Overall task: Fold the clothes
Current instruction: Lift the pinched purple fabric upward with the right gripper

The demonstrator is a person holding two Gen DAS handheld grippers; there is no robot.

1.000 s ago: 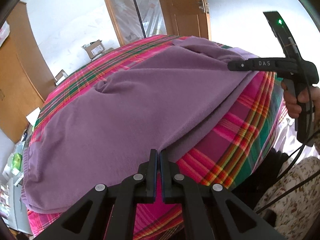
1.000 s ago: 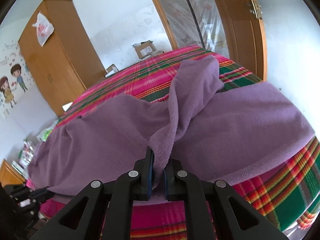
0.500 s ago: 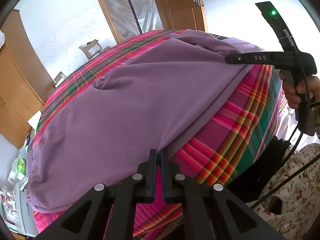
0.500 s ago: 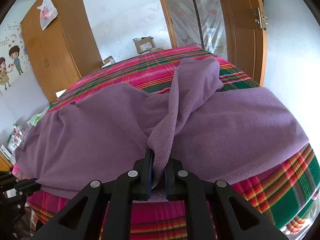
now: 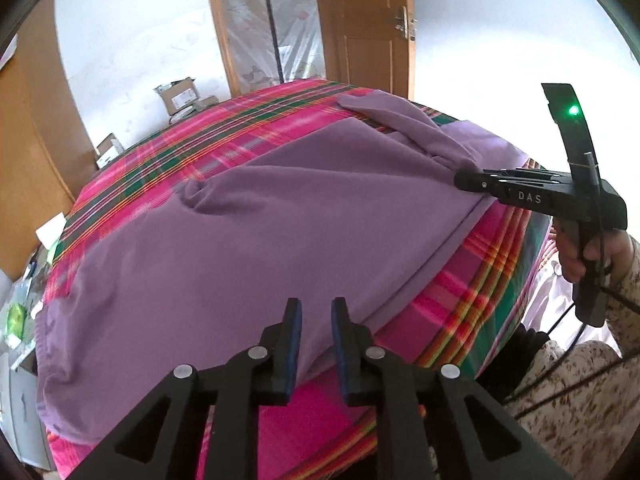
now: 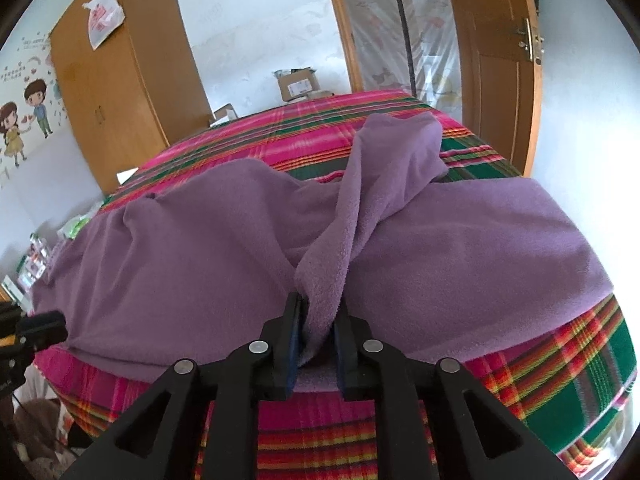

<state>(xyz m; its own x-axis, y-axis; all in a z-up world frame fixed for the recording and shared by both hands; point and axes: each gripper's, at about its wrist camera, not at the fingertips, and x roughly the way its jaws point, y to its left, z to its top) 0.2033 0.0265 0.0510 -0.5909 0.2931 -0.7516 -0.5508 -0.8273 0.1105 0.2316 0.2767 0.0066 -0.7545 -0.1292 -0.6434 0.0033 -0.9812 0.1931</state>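
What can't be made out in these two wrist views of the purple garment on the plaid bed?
- Purple garment, left wrist view: its near hem is hidden behind the left gripper, whose jaws are opening with nothing between them.
- Right gripper, right wrist view: its jaws are opening around a fleece fold that covers the pads, so any remaining contact is unclear.
- Garment type: sleeves and collar are indistinct in both views.
- Cardboard boxes: their labels are too small to read.
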